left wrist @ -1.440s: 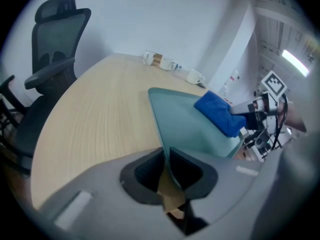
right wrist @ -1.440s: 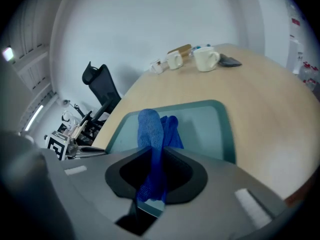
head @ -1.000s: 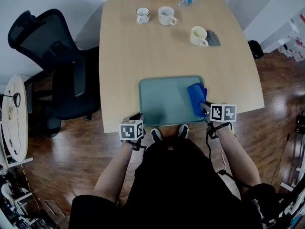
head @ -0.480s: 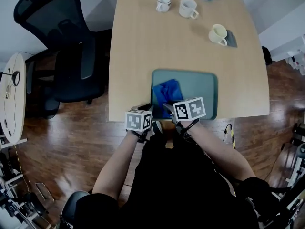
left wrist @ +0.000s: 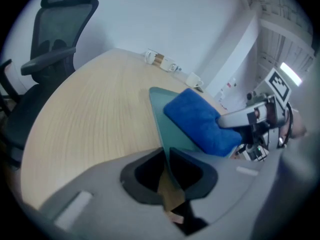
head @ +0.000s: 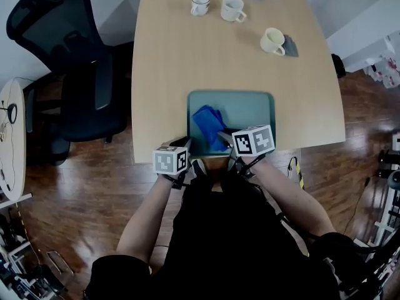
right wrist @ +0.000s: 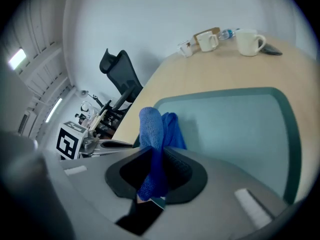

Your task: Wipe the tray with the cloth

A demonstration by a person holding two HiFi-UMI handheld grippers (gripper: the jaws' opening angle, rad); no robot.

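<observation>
wood table [head: 187, 67], tray [head: 250, 112], seemingly bunched cloth [head: 209, 124]

- Left gripper [left wrist: 166, 156]: jaws being kept closed on near rim of tray [left wrist: 167, 131].
- Blue cloth [left wrist: 197, 119] being held down on tray by right gripper [left wrist: 222, 120], at right.
- Tray being borne by wooden table [left wrist: 85, 119].
- Mugs [left wrist: 194, 80] being seen at far edge, black chair [left wrist: 55, 44] at left.

Office: swivel chair [head: 72, 55], meeting table [head: 187, 61], mugs [head: 232, 8].
</observation>
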